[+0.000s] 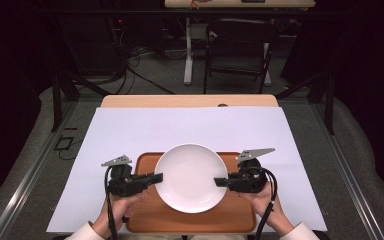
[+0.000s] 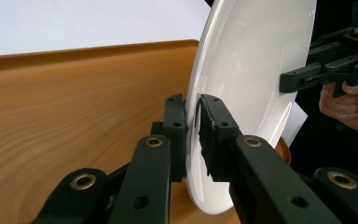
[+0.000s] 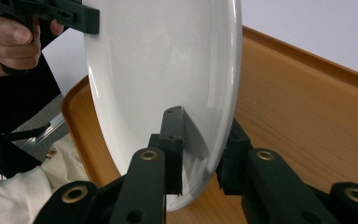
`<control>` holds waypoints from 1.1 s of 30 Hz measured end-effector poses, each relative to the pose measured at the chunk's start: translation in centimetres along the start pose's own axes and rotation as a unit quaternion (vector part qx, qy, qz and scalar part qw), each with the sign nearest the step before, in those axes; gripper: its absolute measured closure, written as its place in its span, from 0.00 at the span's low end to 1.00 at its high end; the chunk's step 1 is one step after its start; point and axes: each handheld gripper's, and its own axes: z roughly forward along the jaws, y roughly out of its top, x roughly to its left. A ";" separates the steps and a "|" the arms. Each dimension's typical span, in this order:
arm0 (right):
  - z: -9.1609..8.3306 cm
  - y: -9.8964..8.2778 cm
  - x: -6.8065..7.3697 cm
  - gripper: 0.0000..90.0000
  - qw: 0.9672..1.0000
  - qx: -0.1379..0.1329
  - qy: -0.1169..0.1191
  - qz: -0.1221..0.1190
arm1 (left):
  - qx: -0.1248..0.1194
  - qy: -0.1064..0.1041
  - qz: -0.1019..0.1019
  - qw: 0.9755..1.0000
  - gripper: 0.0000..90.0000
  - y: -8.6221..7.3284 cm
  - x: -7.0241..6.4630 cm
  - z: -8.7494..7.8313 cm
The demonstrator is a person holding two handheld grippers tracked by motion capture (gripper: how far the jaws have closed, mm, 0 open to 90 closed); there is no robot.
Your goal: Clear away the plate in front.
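- Left gripper (image 1: 156, 177): black, two jaws closed on the left rim of the round white glossy plate (image 1: 190, 177); in the left gripper view (image 2: 193, 130) one jaw sits on each face of the rim.
- Right gripper (image 1: 220, 182): black, jaws clamped on the plate's right rim, likewise in the right gripper view (image 3: 200, 149).
- Plate: over the rectangular orange-brown wooden tray (image 1: 145, 220).
- Tray: on a white sheet (image 1: 130, 130) covering the table (image 1: 190, 101).
- Beyond: a dark chair (image 1: 240, 50).
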 end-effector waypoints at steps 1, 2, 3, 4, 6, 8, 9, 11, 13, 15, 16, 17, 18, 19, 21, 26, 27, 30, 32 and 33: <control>0.0 -0.1 0.0 0.84 1.000 0.001 0.000 0.002 | 0.001 0.000 0.001 1.000 0.90 0.0 0.0 0.0; 0.1 -0.2 0.0 0.84 1.000 0.003 0.001 0.003 | 0.003 0.000 0.001 1.000 0.90 0.0 0.1 0.1; 0.1 -0.2 0.0 0.84 1.000 0.004 0.001 0.004 | 0.006 -0.001 -0.003 1.000 0.90 -0.1 0.1 0.1; 0.1 -0.3 0.0 0.84 1.000 0.006 0.001 0.005 | 0.008 -0.002 -0.004 1.000 0.90 -0.1 0.1 0.1; 0.1 -0.4 0.0 0.84 1.000 0.008 0.000 0.005 | 0.012 -0.001 -0.007 1.000 0.90 -0.3 0.1 0.2; 0.2 -0.5 0.1 0.84 1.000 0.013 0.001 0.006 | 0.020 -0.001 -0.007 1.000 0.90 -0.5 0.2 0.3; 0.3 -0.6 0.1 0.84 1.000 0.015 0.001 0.005 | 0.025 0.000 -0.007 1.000 0.90 -0.6 0.2 0.3; 0.4 -0.8 0.1 0.84 1.000 0.021 0.002 0.006 | 0.030 0.002 -0.009 1.000 0.89 -0.8 0.2 0.4; 0.6 -0.9 0.1 0.84 1.000 0.026 0.002 0.006 | 0.037 0.006 -0.009 0.999 0.89 -0.9 0.1 0.5; 0.9 -1.1 0.1 0.84 0.999 0.036 0.001 0.006 | 0.042 0.010 -0.008 0.999 0.89 -1.0 0.2 0.6; 1.0 -1.1 0.1 0.84 0.999 0.037 0.001 0.006 | 0.044 0.011 -0.009 0.999 0.89 -1.0 0.3 0.6; 1.1 -1.1 0.0 0.84 0.999 0.041 0.000 0.005 | 0.047 0.012 -0.010 0.999 0.89 -1.1 0.3 0.6; 1.2 -1.2 0.0 0.84 0.999 0.043 -0.001 0.006 | 0.049 0.012 -0.009 0.999 0.89 -1.1 0.3 0.7; 1.2 -1.2 0.0 0.84 0.999 0.045 -0.001 0.005 | 0.050 0.013 -0.008 0.999 0.88 -1.1 0.4 0.7; 1.4 -1.2 0.0 0.85 0.999 0.050 -0.002 0.006 | 0.055 0.014 -0.008 0.998 0.88 -1.1 0.4 0.8; 1.7 -1.3 -0.1 0.84 0.998 0.058 -0.007 0.004 | 0.064 0.021 -0.011 0.998 0.88 -1.3 0.6 1.1; 1.8 -1.3 -0.1 0.84 0.998 0.061 -0.008 0.002 | 0.066 0.023 -0.010 0.998 0.87 -1.3 0.7 1.2; 2.0 -1.4 -0.1 0.84 0.998 0.067 -0.012 0.000 | 0.068 0.026 -0.011 0.997 0.87 -1.4 0.8 1.4; 2.2 -1.4 -0.3 0.83 0.997 0.070 -0.013 0.001 | 0.069 0.026 -0.011 0.997 0.87 -1.4 0.9 1.5; 2.2 -1.4 -0.3 0.83 0.997 0.071 -0.013 0.002 | 0.069 0.027 -0.011 0.997 0.87 -1.4 0.9 1.5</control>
